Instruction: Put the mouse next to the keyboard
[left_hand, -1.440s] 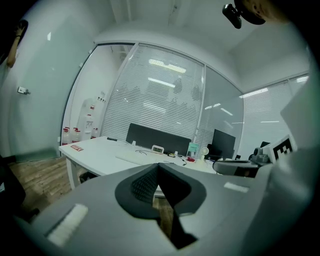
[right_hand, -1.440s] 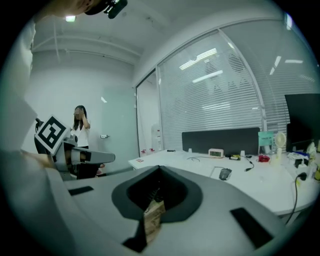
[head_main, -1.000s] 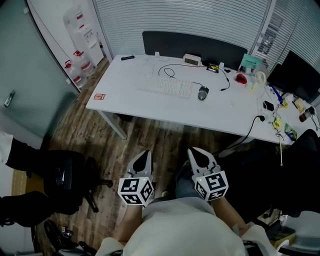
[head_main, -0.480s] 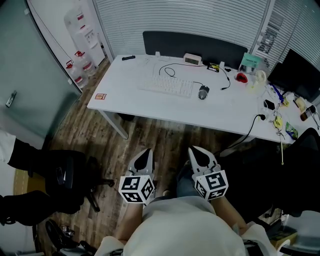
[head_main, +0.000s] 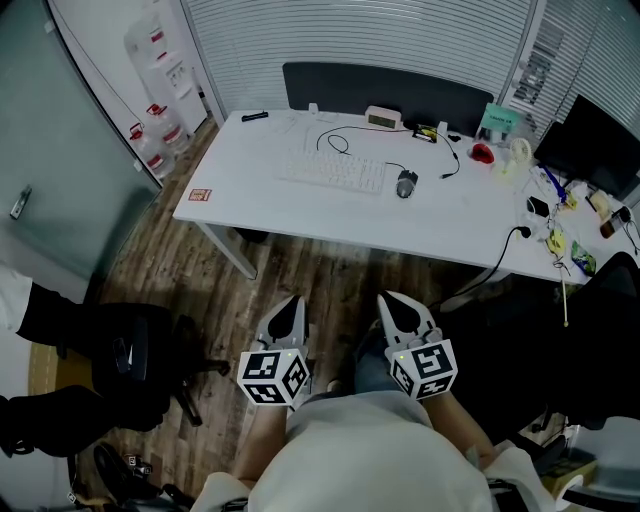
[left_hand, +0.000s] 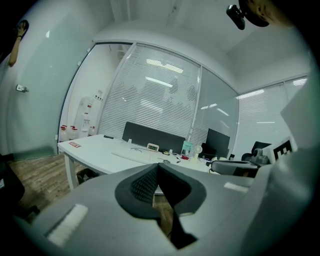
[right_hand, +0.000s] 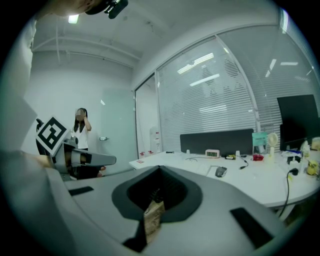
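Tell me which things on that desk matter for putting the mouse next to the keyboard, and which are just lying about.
For the job: mouse, keyboard.
Lying about: desk clock, red card, black pen, teal box, monitor.

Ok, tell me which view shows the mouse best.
Head view: the mouse shows plainly from above, right of the keyboard. Right gripper view: small, side-on. Left gripper view: too small to tell.

keyboard (head_main: 333, 172): one
mouse (head_main: 405, 185): one
tabletop (head_main: 300, 215): one
monitor (head_main: 598, 150): one
clock (head_main: 383, 118): one
red card (head_main: 200, 194): one
hand-held grippers: two, left hand-held gripper (head_main: 289, 303) and right hand-held gripper (head_main: 391, 300)
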